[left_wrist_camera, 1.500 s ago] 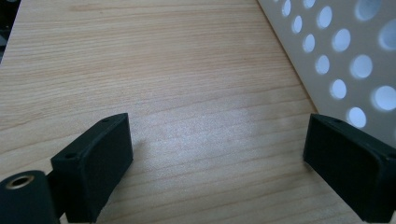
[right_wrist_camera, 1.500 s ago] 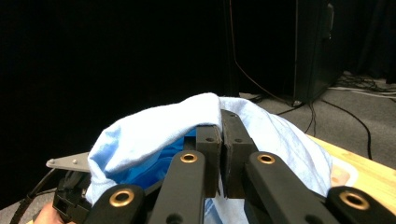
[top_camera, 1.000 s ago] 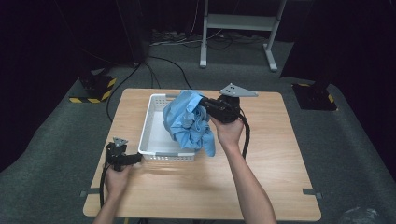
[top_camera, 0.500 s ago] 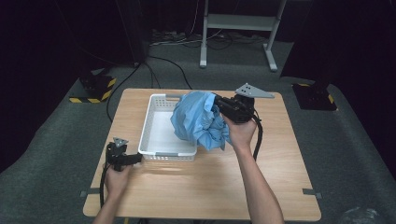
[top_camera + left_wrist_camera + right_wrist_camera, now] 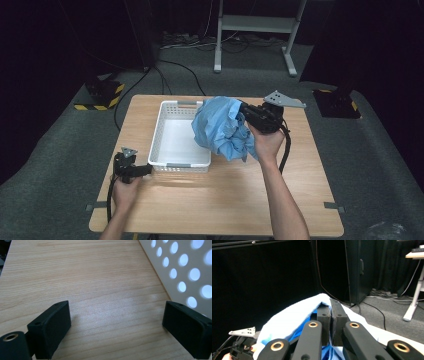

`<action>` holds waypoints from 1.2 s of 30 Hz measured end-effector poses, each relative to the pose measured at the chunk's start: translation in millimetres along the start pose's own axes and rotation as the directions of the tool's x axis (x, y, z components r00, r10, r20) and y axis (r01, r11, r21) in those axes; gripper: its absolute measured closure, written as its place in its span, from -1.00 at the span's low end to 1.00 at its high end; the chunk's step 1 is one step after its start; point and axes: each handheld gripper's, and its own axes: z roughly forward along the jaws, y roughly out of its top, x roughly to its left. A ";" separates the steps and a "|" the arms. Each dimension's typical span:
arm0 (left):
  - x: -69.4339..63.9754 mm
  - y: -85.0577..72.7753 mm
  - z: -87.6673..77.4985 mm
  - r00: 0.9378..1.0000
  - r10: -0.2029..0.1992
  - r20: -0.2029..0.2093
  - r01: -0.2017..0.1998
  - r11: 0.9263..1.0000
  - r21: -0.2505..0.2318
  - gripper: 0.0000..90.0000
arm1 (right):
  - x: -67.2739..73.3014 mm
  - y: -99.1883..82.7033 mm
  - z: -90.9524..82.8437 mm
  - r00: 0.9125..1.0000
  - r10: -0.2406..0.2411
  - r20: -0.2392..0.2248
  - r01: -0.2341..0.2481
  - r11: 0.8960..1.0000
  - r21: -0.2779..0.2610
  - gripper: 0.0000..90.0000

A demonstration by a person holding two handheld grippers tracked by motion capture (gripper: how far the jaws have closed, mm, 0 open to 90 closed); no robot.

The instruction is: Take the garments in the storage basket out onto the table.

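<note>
We hold the blue cloth (image 5: 222, 129) pinched in the right gripper (image 5: 246, 111) clear above the white basket (image 5: 172, 150), while the spread left gripper (image 5: 145, 170) braces the basket's near corner on the desk (image 5: 215, 200).

left gripper (image 5: 145, 170): I hold it low and level, jaws wide apart.
right gripper (image 5: 243, 108): I hold it raised, jaws pressed together.

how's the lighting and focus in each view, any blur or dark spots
High view: lit wooden table, black surroundings, soft overall. Left gripper view: sharp wood grain, white perforated plastic basket wall blurred with glowing holes. Right gripper view: near tongs sharp on crumpled blue cloth, background dark.
</note>
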 end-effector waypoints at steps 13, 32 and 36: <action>-0.3 0.1 0.2 1.000 0.004 -0.002 -0.004 1.000 0.001 -0.81 | -12.4 -0.2 -20.7 0.998 0.011 0.055 -0.010 1.000 -0.019 0.96; -0.4 0.2 0.3 1.000 0.005 -0.002 -0.005 1.000 0.002 -0.81 | -27.5 -1.8 -44.6 0.991 0.021 0.133 -0.016 0.999 -0.034 0.96; -0.4 0.2 0.3 1.000 0.005 -0.002 -0.005 1.000 0.002 -0.81 | -29.5 -3.4 -46.8 0.989 0.024 0.147 -0.019 0.999 -0.034 0.96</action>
